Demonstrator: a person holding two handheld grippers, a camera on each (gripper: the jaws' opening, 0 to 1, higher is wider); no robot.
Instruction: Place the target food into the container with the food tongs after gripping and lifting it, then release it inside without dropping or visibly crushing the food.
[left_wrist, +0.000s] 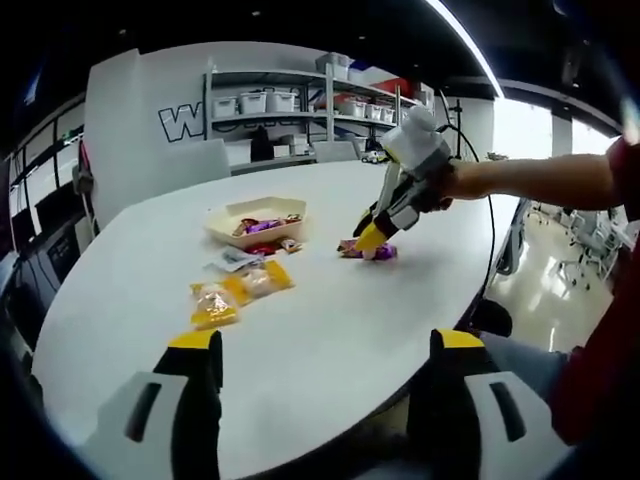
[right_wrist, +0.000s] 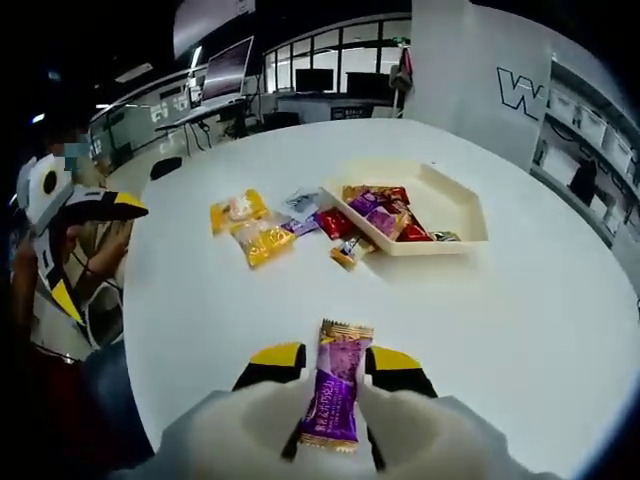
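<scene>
Right claw (right_wrist: 334, 362) at bottom centre clamped on purple snack packet (right_wrist: 333, 400), low over desk (right_wrist: 520, 300), for carrying to tray (right_wrist: 455, 205); left claw (left_wrist: 325, 355) apart, idle.

Open-plan office or lab, storage shelving (left_wrist: 300, 105) with bins, monitors (right_wrist: 228, 68), round white table (left_wrist: 300, 330)

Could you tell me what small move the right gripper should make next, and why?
Probably lift and carry forward toward the tray. The right gripper has its jaws closed on the purple packet, low over the table, and the tray with other snacks lies ahead.
</scene>
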